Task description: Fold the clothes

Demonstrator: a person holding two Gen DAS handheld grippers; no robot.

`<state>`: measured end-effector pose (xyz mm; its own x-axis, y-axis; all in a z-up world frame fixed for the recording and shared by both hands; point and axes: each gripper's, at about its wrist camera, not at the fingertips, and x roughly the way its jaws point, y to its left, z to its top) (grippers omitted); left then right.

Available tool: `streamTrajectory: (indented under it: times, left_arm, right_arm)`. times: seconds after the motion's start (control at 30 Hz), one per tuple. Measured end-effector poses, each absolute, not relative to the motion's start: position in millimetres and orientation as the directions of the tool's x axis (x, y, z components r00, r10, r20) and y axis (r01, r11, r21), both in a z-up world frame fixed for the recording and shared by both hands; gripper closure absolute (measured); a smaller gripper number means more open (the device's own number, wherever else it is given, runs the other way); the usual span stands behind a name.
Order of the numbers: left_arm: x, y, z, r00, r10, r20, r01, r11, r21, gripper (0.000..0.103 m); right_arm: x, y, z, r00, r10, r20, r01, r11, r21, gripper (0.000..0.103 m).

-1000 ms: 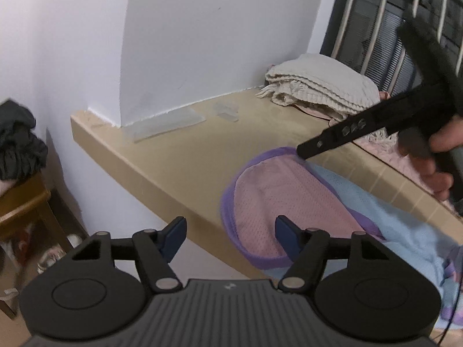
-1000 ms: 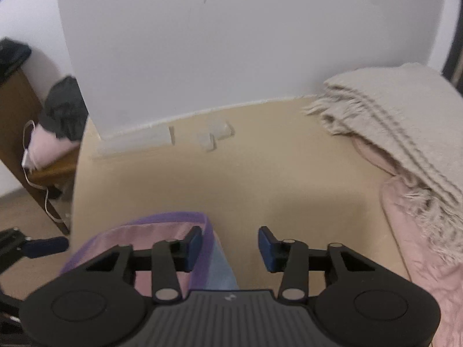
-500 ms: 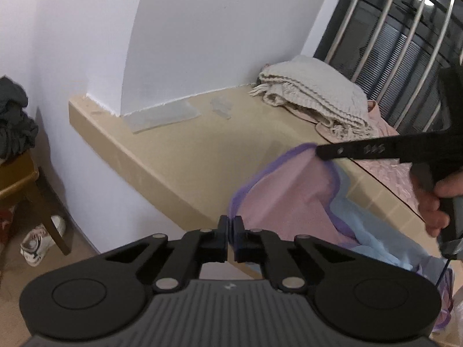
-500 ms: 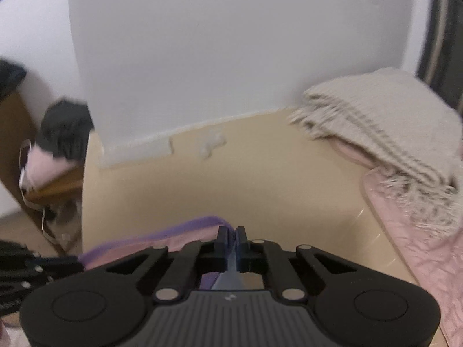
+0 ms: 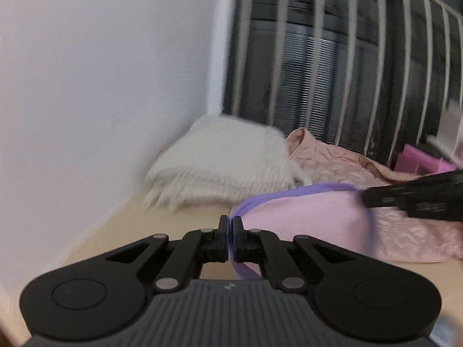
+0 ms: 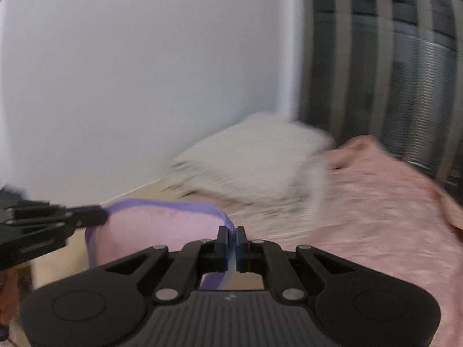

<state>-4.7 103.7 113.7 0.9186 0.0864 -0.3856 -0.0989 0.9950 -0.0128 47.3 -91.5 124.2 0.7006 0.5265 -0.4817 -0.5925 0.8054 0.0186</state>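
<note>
A pink garment [image 5: 303, 217] with a purple edge hangs stretched between both grippers above the beige ledge [image 5: 121, 225]. My left gripper [image 5: 230, 225] is shut on its purple edge at one end. My right gripper [image 6: 231, 235] is shut on the purple edge at the other end, with pale blue cloth trailing below the pads. Each gripper shows in the other's view: the right gripper [image 5: 411, 199] at the right edge, the left gripper [image 6: 58, 217] at the left. The pink garment [image 6: 162, 228] sags between them. Both views are motion-blurred.
A folded cream knitted blanket [image 5: 225, 167] lies at the back of the ledge against the white wall [image 5: 101, 86]. A crumpled pink quilt [image 6: 376, 202] spreads to its right. Window bars [image 5: 347, 72] stand behind. A magenta box [image 5: 419, 163] sits far right.
Both grippers closed on the garment's purple edge, then lifted it off the ledge and swung toward the cream blanket and window. The ledge's front edge and stool have left view.
</note>
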Motion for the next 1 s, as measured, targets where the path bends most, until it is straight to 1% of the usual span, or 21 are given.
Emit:
streamTrajectory:
  times: [0.1,0.2,0.23,0.27,0.33,0.37,0.4,0.43,0.47,0.5,0.53,0.57,0.6,0.67,0.73,0.77,0.83,0.87,0.9,0.97,1.0]
  left_arm:
    - [56.7,77.8,123.4,0.904,-0.037,-0.426,0.030,0.999,-0.022,0.101]
    - [110.8,46.5,123.8,0.875,-0.143,-0.462,0.125,0.990,-0.070,0.101]
    - [125.6,37.1,119.7,0.876,-0.160,-0.455,0.138,0.987,-0.082,0.097]
    - [139.3,28.2,114.5,0.880,-0.166,-0.445,0.141,0.986,-0.090,0.085]
    - [159.7,12.8,99.7,0.848,-0.159,-0.506,0.138,0.987,-0.080,0.064]
    - [158.9,9.8,93.6,0.831,-0.158,-0.533,0.138,0.987,-0.078,0.064]
    - [154.3,8.0,88.0,0.815,-0.158,-0.557,0.138,0.987,-0.078,0.064]
    - [145.4,7.7,84.0,0.806,-0.169,-0.567,0.148,0.985,-0.083,0.062]
    - [130.2,7.5,81.9,0.797,-0.181,-0.577,0.167,0.983,-0.077,0.058]
    - [108.8,8.8,81.1,0.779,-0.193,-0.596,0.189,0.979,-0.071,0.057]
    - [87.5,10.9,80.1,0.763,-0.216,-0.609,0.211,0.974,-0.081,0.053]
    - [64.9,12.2,78.2,0.748,-0.257,-0.612,0.247,0.964,-0.103,0.048]
    - [39.8,12.3,73.6,0.730,-0.309,-0.610,0.292,0.947,-0.131,0.045]
    - [2.5,11.0,62.1,0.698,-0.375,-0.610,0.347,0.923,-0.170,0.044]
    - [-27.9,8.6,49.9,0.666,-0.429,-0.610,0.386,0.898,-0.210,0.044]
    - [-36.5,5.3,44.1,0.654,-0.448,-0.609,0.395,0.889,-0.230,0.044]
    - [-45.0,-3.6,32.0,0.629,-0.469,-0.620,0.397,0.879,-0.263,0.045]
    - [-43.3,-9.2,24.4,0.611,-0.467,-0.639,0.385,0.881,-0.276,0.050]
    - [-45.5,-11.7,20.0,0.617,-0.457,-0.641,0.373,0.887,-0.274,0.052]
    - [-55.2,-13.0,18.0,0.622,-0.455,-0.637,0.379,0.887,-0.264,0.067]
    - [-63.0,-11.1,17.8,0.615,-0.467,-0.636,0.385,0.881,-0.274,0.069]
  right_arm:
    - [71.8,-135.9,137.5,0.773,0.439,-0.458,-0.473,0.880,0.046,0.099]
    - [105.2,-166.9,144.0,0.839,0.281,-0.465,-0.312,0.950,0.011,0.099]
    - [123.0,-174.0,141.1,0.850,0.216,-0.481,-0.250,0.968,-0.006,0.099]
    - [142.5,-180.0,134.0,0.846,0.164,-0.508,-0.199,0.980,-0.015,0.099]
    - [179.4,-191.7,111.0,0.810,0.080,-0.581,-0.122,0.992,-0.034,0.097]
    - [189.5,-199.7,100.8,0.797,0.040,-0.603,-0.077,0.996,-0.037,0.096]
    - [194.8,-208.0,92.7,0.785,0.010,-0.620,-0.043,0.998,-0.037,0.090]
    - [188.4,-217.1,89.5,0.784,0.010,-0.620,-0.036,0.999,-0.029,0.089]
    - [174.5,-225.4,89.3,0.794,0.031,-0.607,-0.050,0.999,-0.015,0.085]
    - [155.4,-231.5,90.2,0.802,0.062,-0.594,-0.080,0.997,-0.005,0.075]
    - [132.0,-235.7,90.6,0.806,0.108,-0.582,-0.133,0.991,0.000,0.071]
    - [108.6,-240.0,91.0,0.807,0.154,-0.570,-0.185,0.983,0.004,0.071]
    - [84.0,-244.4,89.3,0.797,0.215,-0.565,-0.250,0.968,0.015,0.071]
    - [39.2,-252.1,74.1,0.713,0.377,-0.591,-0.408,0.909,0.086,0.073]
    - [7.6,-254.6,53.4,0.626,0.493,-0.604,-0.489,0.852,0.188,0.073]
    - [-4.1,-253.9,43.0,0.598,0.525,-0.605,-0.507,0.833,0.222,0.073]
    - [-17.0,-248.4,22.8,0.592,0.528,-0.609,-0.497,0.834,0.240,0.075]
    - [-22.7,-245.1,14.2,0.594,0.520,-0.613,-0.488,0.839,0.239,0.080]
    - [-27.1,-241.1,8.3,0.608,0.497,-0.619,-0.470,0.854,0.223,0.087]
    - [-40.2,-233.2,2.3,0.632,0.456,-0.627,-0.472,0.868,0.155,0.090]
    - [-50.5,-228.9,2.2,0.647,0.430,-0.630,-0.477,0.873,0.106,0.092]
